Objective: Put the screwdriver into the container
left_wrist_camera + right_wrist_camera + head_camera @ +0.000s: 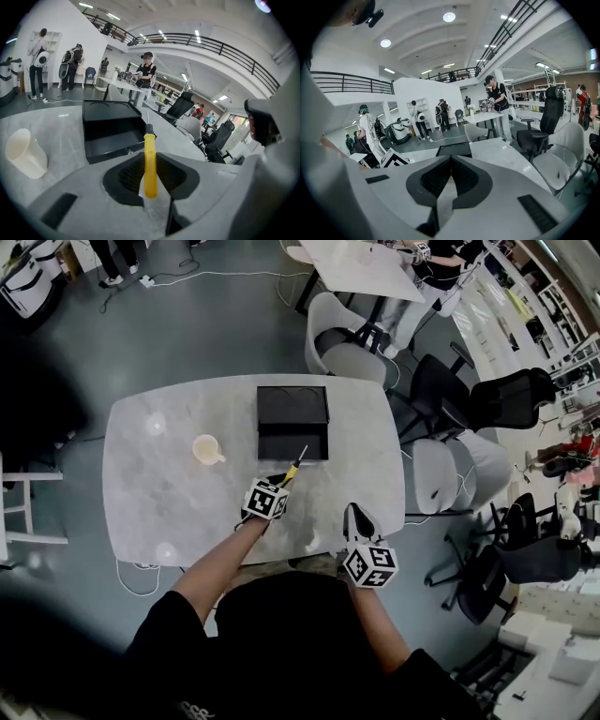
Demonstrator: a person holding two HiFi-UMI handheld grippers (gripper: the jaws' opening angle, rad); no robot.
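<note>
A screwdriver (294,468) with a yellow handle and thin metal shaft is clamped in my left gripper (280,481), which is shut on the handle. Its tip points at the black container (292,422), an open box with its lid raised, just beyond it on the table. In the left gripper view the yellow handle (150,143) stands between the jaws of my left gripper (150,161) and the container (110,133) lies straight ahead, slightly left. My right gripper (355,518) hovers at the table's near right edge, shut and empty (450,161).
A cream cup (206,449) stands left of the container on the grey marble table (159,493). White and black office chairs (441,474) crowd the table's right and far sides. People stand at other tables in the background.
</note>
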